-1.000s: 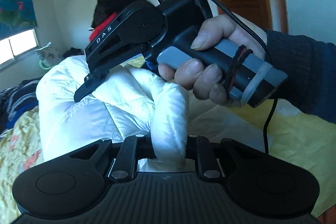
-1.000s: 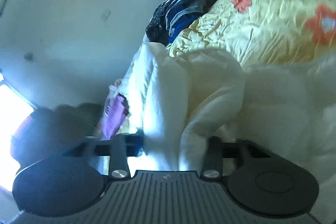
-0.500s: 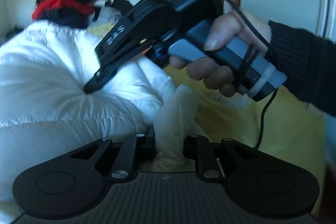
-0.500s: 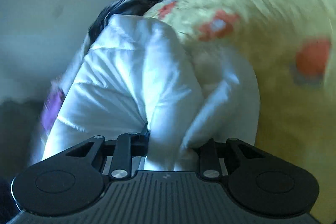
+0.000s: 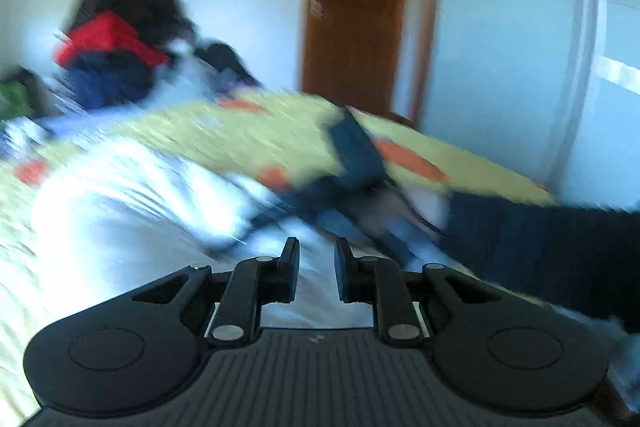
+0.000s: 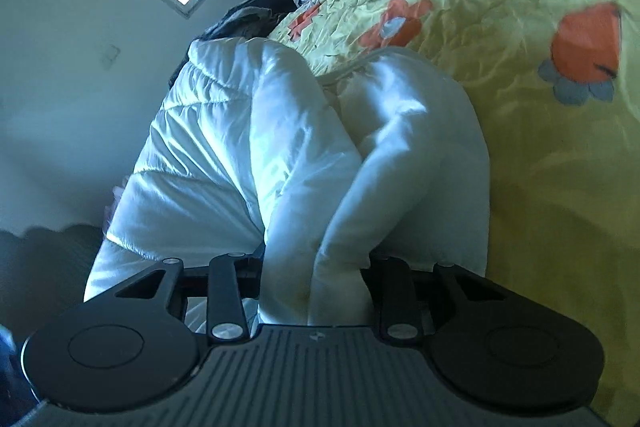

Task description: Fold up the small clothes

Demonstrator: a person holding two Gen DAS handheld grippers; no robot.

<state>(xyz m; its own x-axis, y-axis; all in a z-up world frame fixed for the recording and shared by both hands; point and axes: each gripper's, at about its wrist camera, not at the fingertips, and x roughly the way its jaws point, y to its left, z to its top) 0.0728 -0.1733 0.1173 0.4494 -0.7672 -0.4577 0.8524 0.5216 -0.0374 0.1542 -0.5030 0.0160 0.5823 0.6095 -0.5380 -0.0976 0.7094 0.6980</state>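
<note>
While the white puffer jacket [image 6: 248, 155] lies on the yellow bedspread [image 6: 540, 155], its long axis runs from six toward eleven o'clock in the right wrist view. Only the blurred left wrist view shows the wooden door [image 5: 360, 7] and a dark sleeve [image 5: 540, 251] at three o'clock. The right hand-held gripper [image 6: 312, 283] pinches a thick fold of jacket, its jaws having just eased wider. The left hand-held gripper [image 5: 316, 275] stands narrowly parted, holding nothing.

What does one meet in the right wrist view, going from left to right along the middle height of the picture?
Pale wall → white padded jacket, a fold of it held in the right gripper → yellow bedcover with orange flower print.
</note>
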